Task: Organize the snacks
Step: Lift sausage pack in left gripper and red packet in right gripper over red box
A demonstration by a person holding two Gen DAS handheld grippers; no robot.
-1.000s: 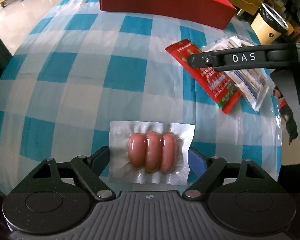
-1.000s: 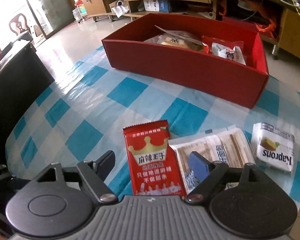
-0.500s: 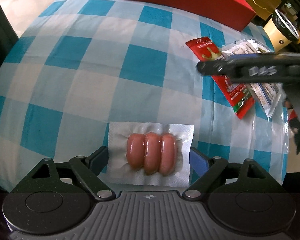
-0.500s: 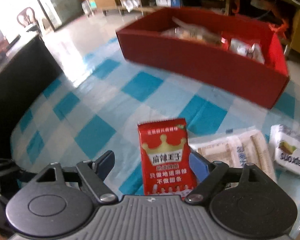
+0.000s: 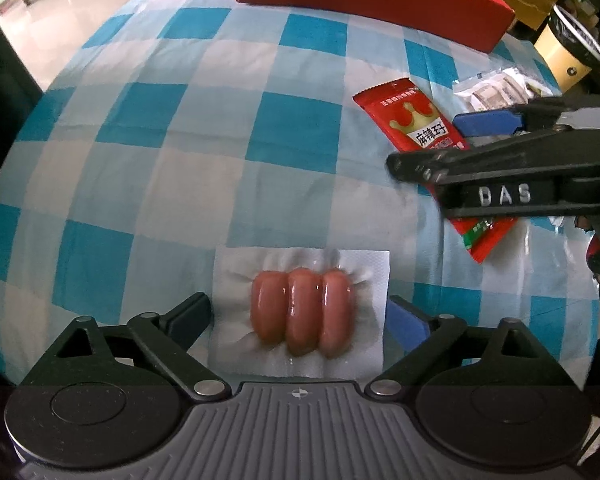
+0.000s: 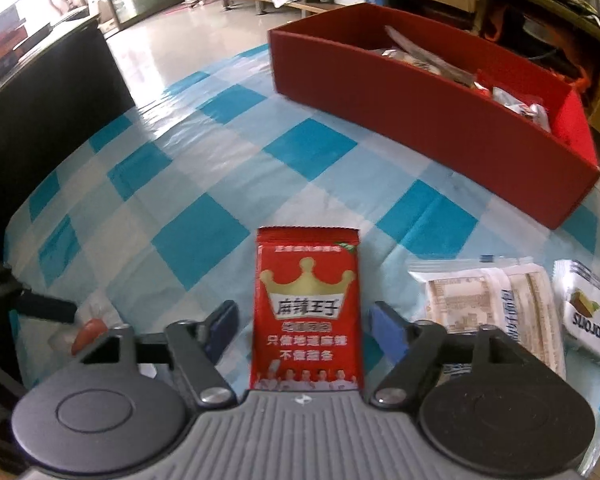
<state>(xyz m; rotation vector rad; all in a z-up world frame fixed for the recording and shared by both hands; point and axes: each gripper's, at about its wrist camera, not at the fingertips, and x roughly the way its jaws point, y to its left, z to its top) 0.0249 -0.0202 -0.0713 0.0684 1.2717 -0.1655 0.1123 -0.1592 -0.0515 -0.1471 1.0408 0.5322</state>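
Observation:
A clear vacuum pack of three small sausages lies on the blue-and-white checked tablecloth between the fingers of my left gripper, which is open around it. A red snack packet with a gold crown lies between the fingers of my right gripper, which is open around it. The packet also shows in the left wrist view, partly under the right gripper. A red box holding several snacks stands at the far side of the table.
A clear pack of beige bars and a white Kaprons packet lie right of the red packet. A dark cabinet stands left of the table. A yellow bin stands past the table's right edge.
The right gripper has swung and moved forward so the red packet now sits centred between its fingers. The left gripper has stayed around the sausage pack with slight shifts of view.

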